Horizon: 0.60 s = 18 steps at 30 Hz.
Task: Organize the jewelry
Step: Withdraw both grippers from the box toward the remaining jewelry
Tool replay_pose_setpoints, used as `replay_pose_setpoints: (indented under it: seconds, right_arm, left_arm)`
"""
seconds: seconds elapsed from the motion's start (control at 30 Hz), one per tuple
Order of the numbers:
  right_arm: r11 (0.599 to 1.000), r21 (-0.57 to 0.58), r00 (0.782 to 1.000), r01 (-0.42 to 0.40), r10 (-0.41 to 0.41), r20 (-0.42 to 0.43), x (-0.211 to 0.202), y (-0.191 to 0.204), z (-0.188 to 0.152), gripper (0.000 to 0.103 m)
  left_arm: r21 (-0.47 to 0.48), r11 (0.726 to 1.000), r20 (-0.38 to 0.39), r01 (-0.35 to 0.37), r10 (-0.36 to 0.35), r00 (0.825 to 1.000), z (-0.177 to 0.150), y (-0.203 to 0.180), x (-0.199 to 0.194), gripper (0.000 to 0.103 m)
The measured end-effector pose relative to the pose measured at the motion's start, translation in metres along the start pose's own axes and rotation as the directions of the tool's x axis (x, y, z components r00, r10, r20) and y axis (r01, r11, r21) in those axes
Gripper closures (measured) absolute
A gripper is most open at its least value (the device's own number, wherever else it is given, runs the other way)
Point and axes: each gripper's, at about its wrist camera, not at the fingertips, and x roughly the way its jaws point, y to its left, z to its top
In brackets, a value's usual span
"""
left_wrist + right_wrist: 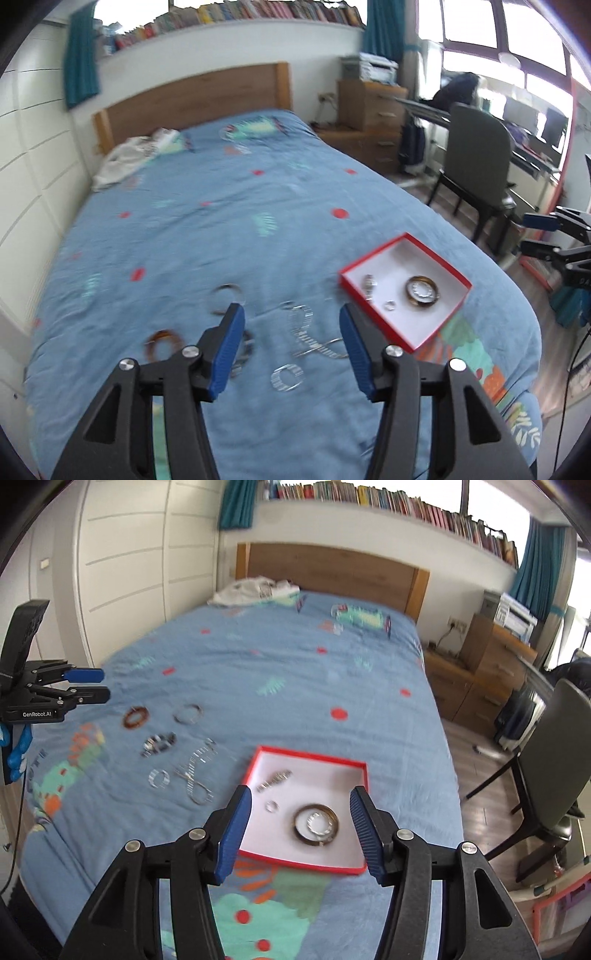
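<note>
Fingers of both the left gripper (291,321) and right gripper (301,805) gape empty above the blue bedspread (221,229). Loose silver chain (314,339) lies left of the red-rimmed white box (314,757); it could snag or slip.

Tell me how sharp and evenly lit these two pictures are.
Left wrist view: loose bangles on the bedspread smear with motion blur, windows blow out white, edges bend. Right wrist view: jewelry in the red box is soft, the gripper fingers stay crisp, and the window top right glares.
</note>
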Motion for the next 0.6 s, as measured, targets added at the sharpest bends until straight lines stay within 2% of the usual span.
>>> replay_pose_setpoints:
  seconds: [0.17,0.3,0.43,0.6]
  right_arm:
    - [1.000,-0.001,0.998,-0.020,0.020,0.054,-0.035,0.036,0.002,0.046]
    - [0.999,-0.012,0.996,-0.052,0.053,0.073,-0.045,0.059,-0.003,0.046]
    - [0.995,-0.038,0.993,-0.094,0.096,0.062,-0.035,0.077,-0.005,0.046]
    - [0.988,-0.055,0.988,-0.142,0.145,0.045,-0.008,0.092,-0.006,0.046]
  left_arm:
    - [-0.053,0.996,0.032,-0.075,0.077,0.997,-0.033,0.041,-0.049,0.049]
    - [-0.107,0.987,0.041,-0.119,0.124,0.991,-0.056,0.069,-0.070,0.049]
    - [-0.170,0.976,0.030,-0.136,0.143,0.989,-0.077,0.096,-0.073,0.049]
    - [-0.225,0.965,-0.010,-0.136,0.138,0.990,-0.101,0.115,-0.052,0.049]
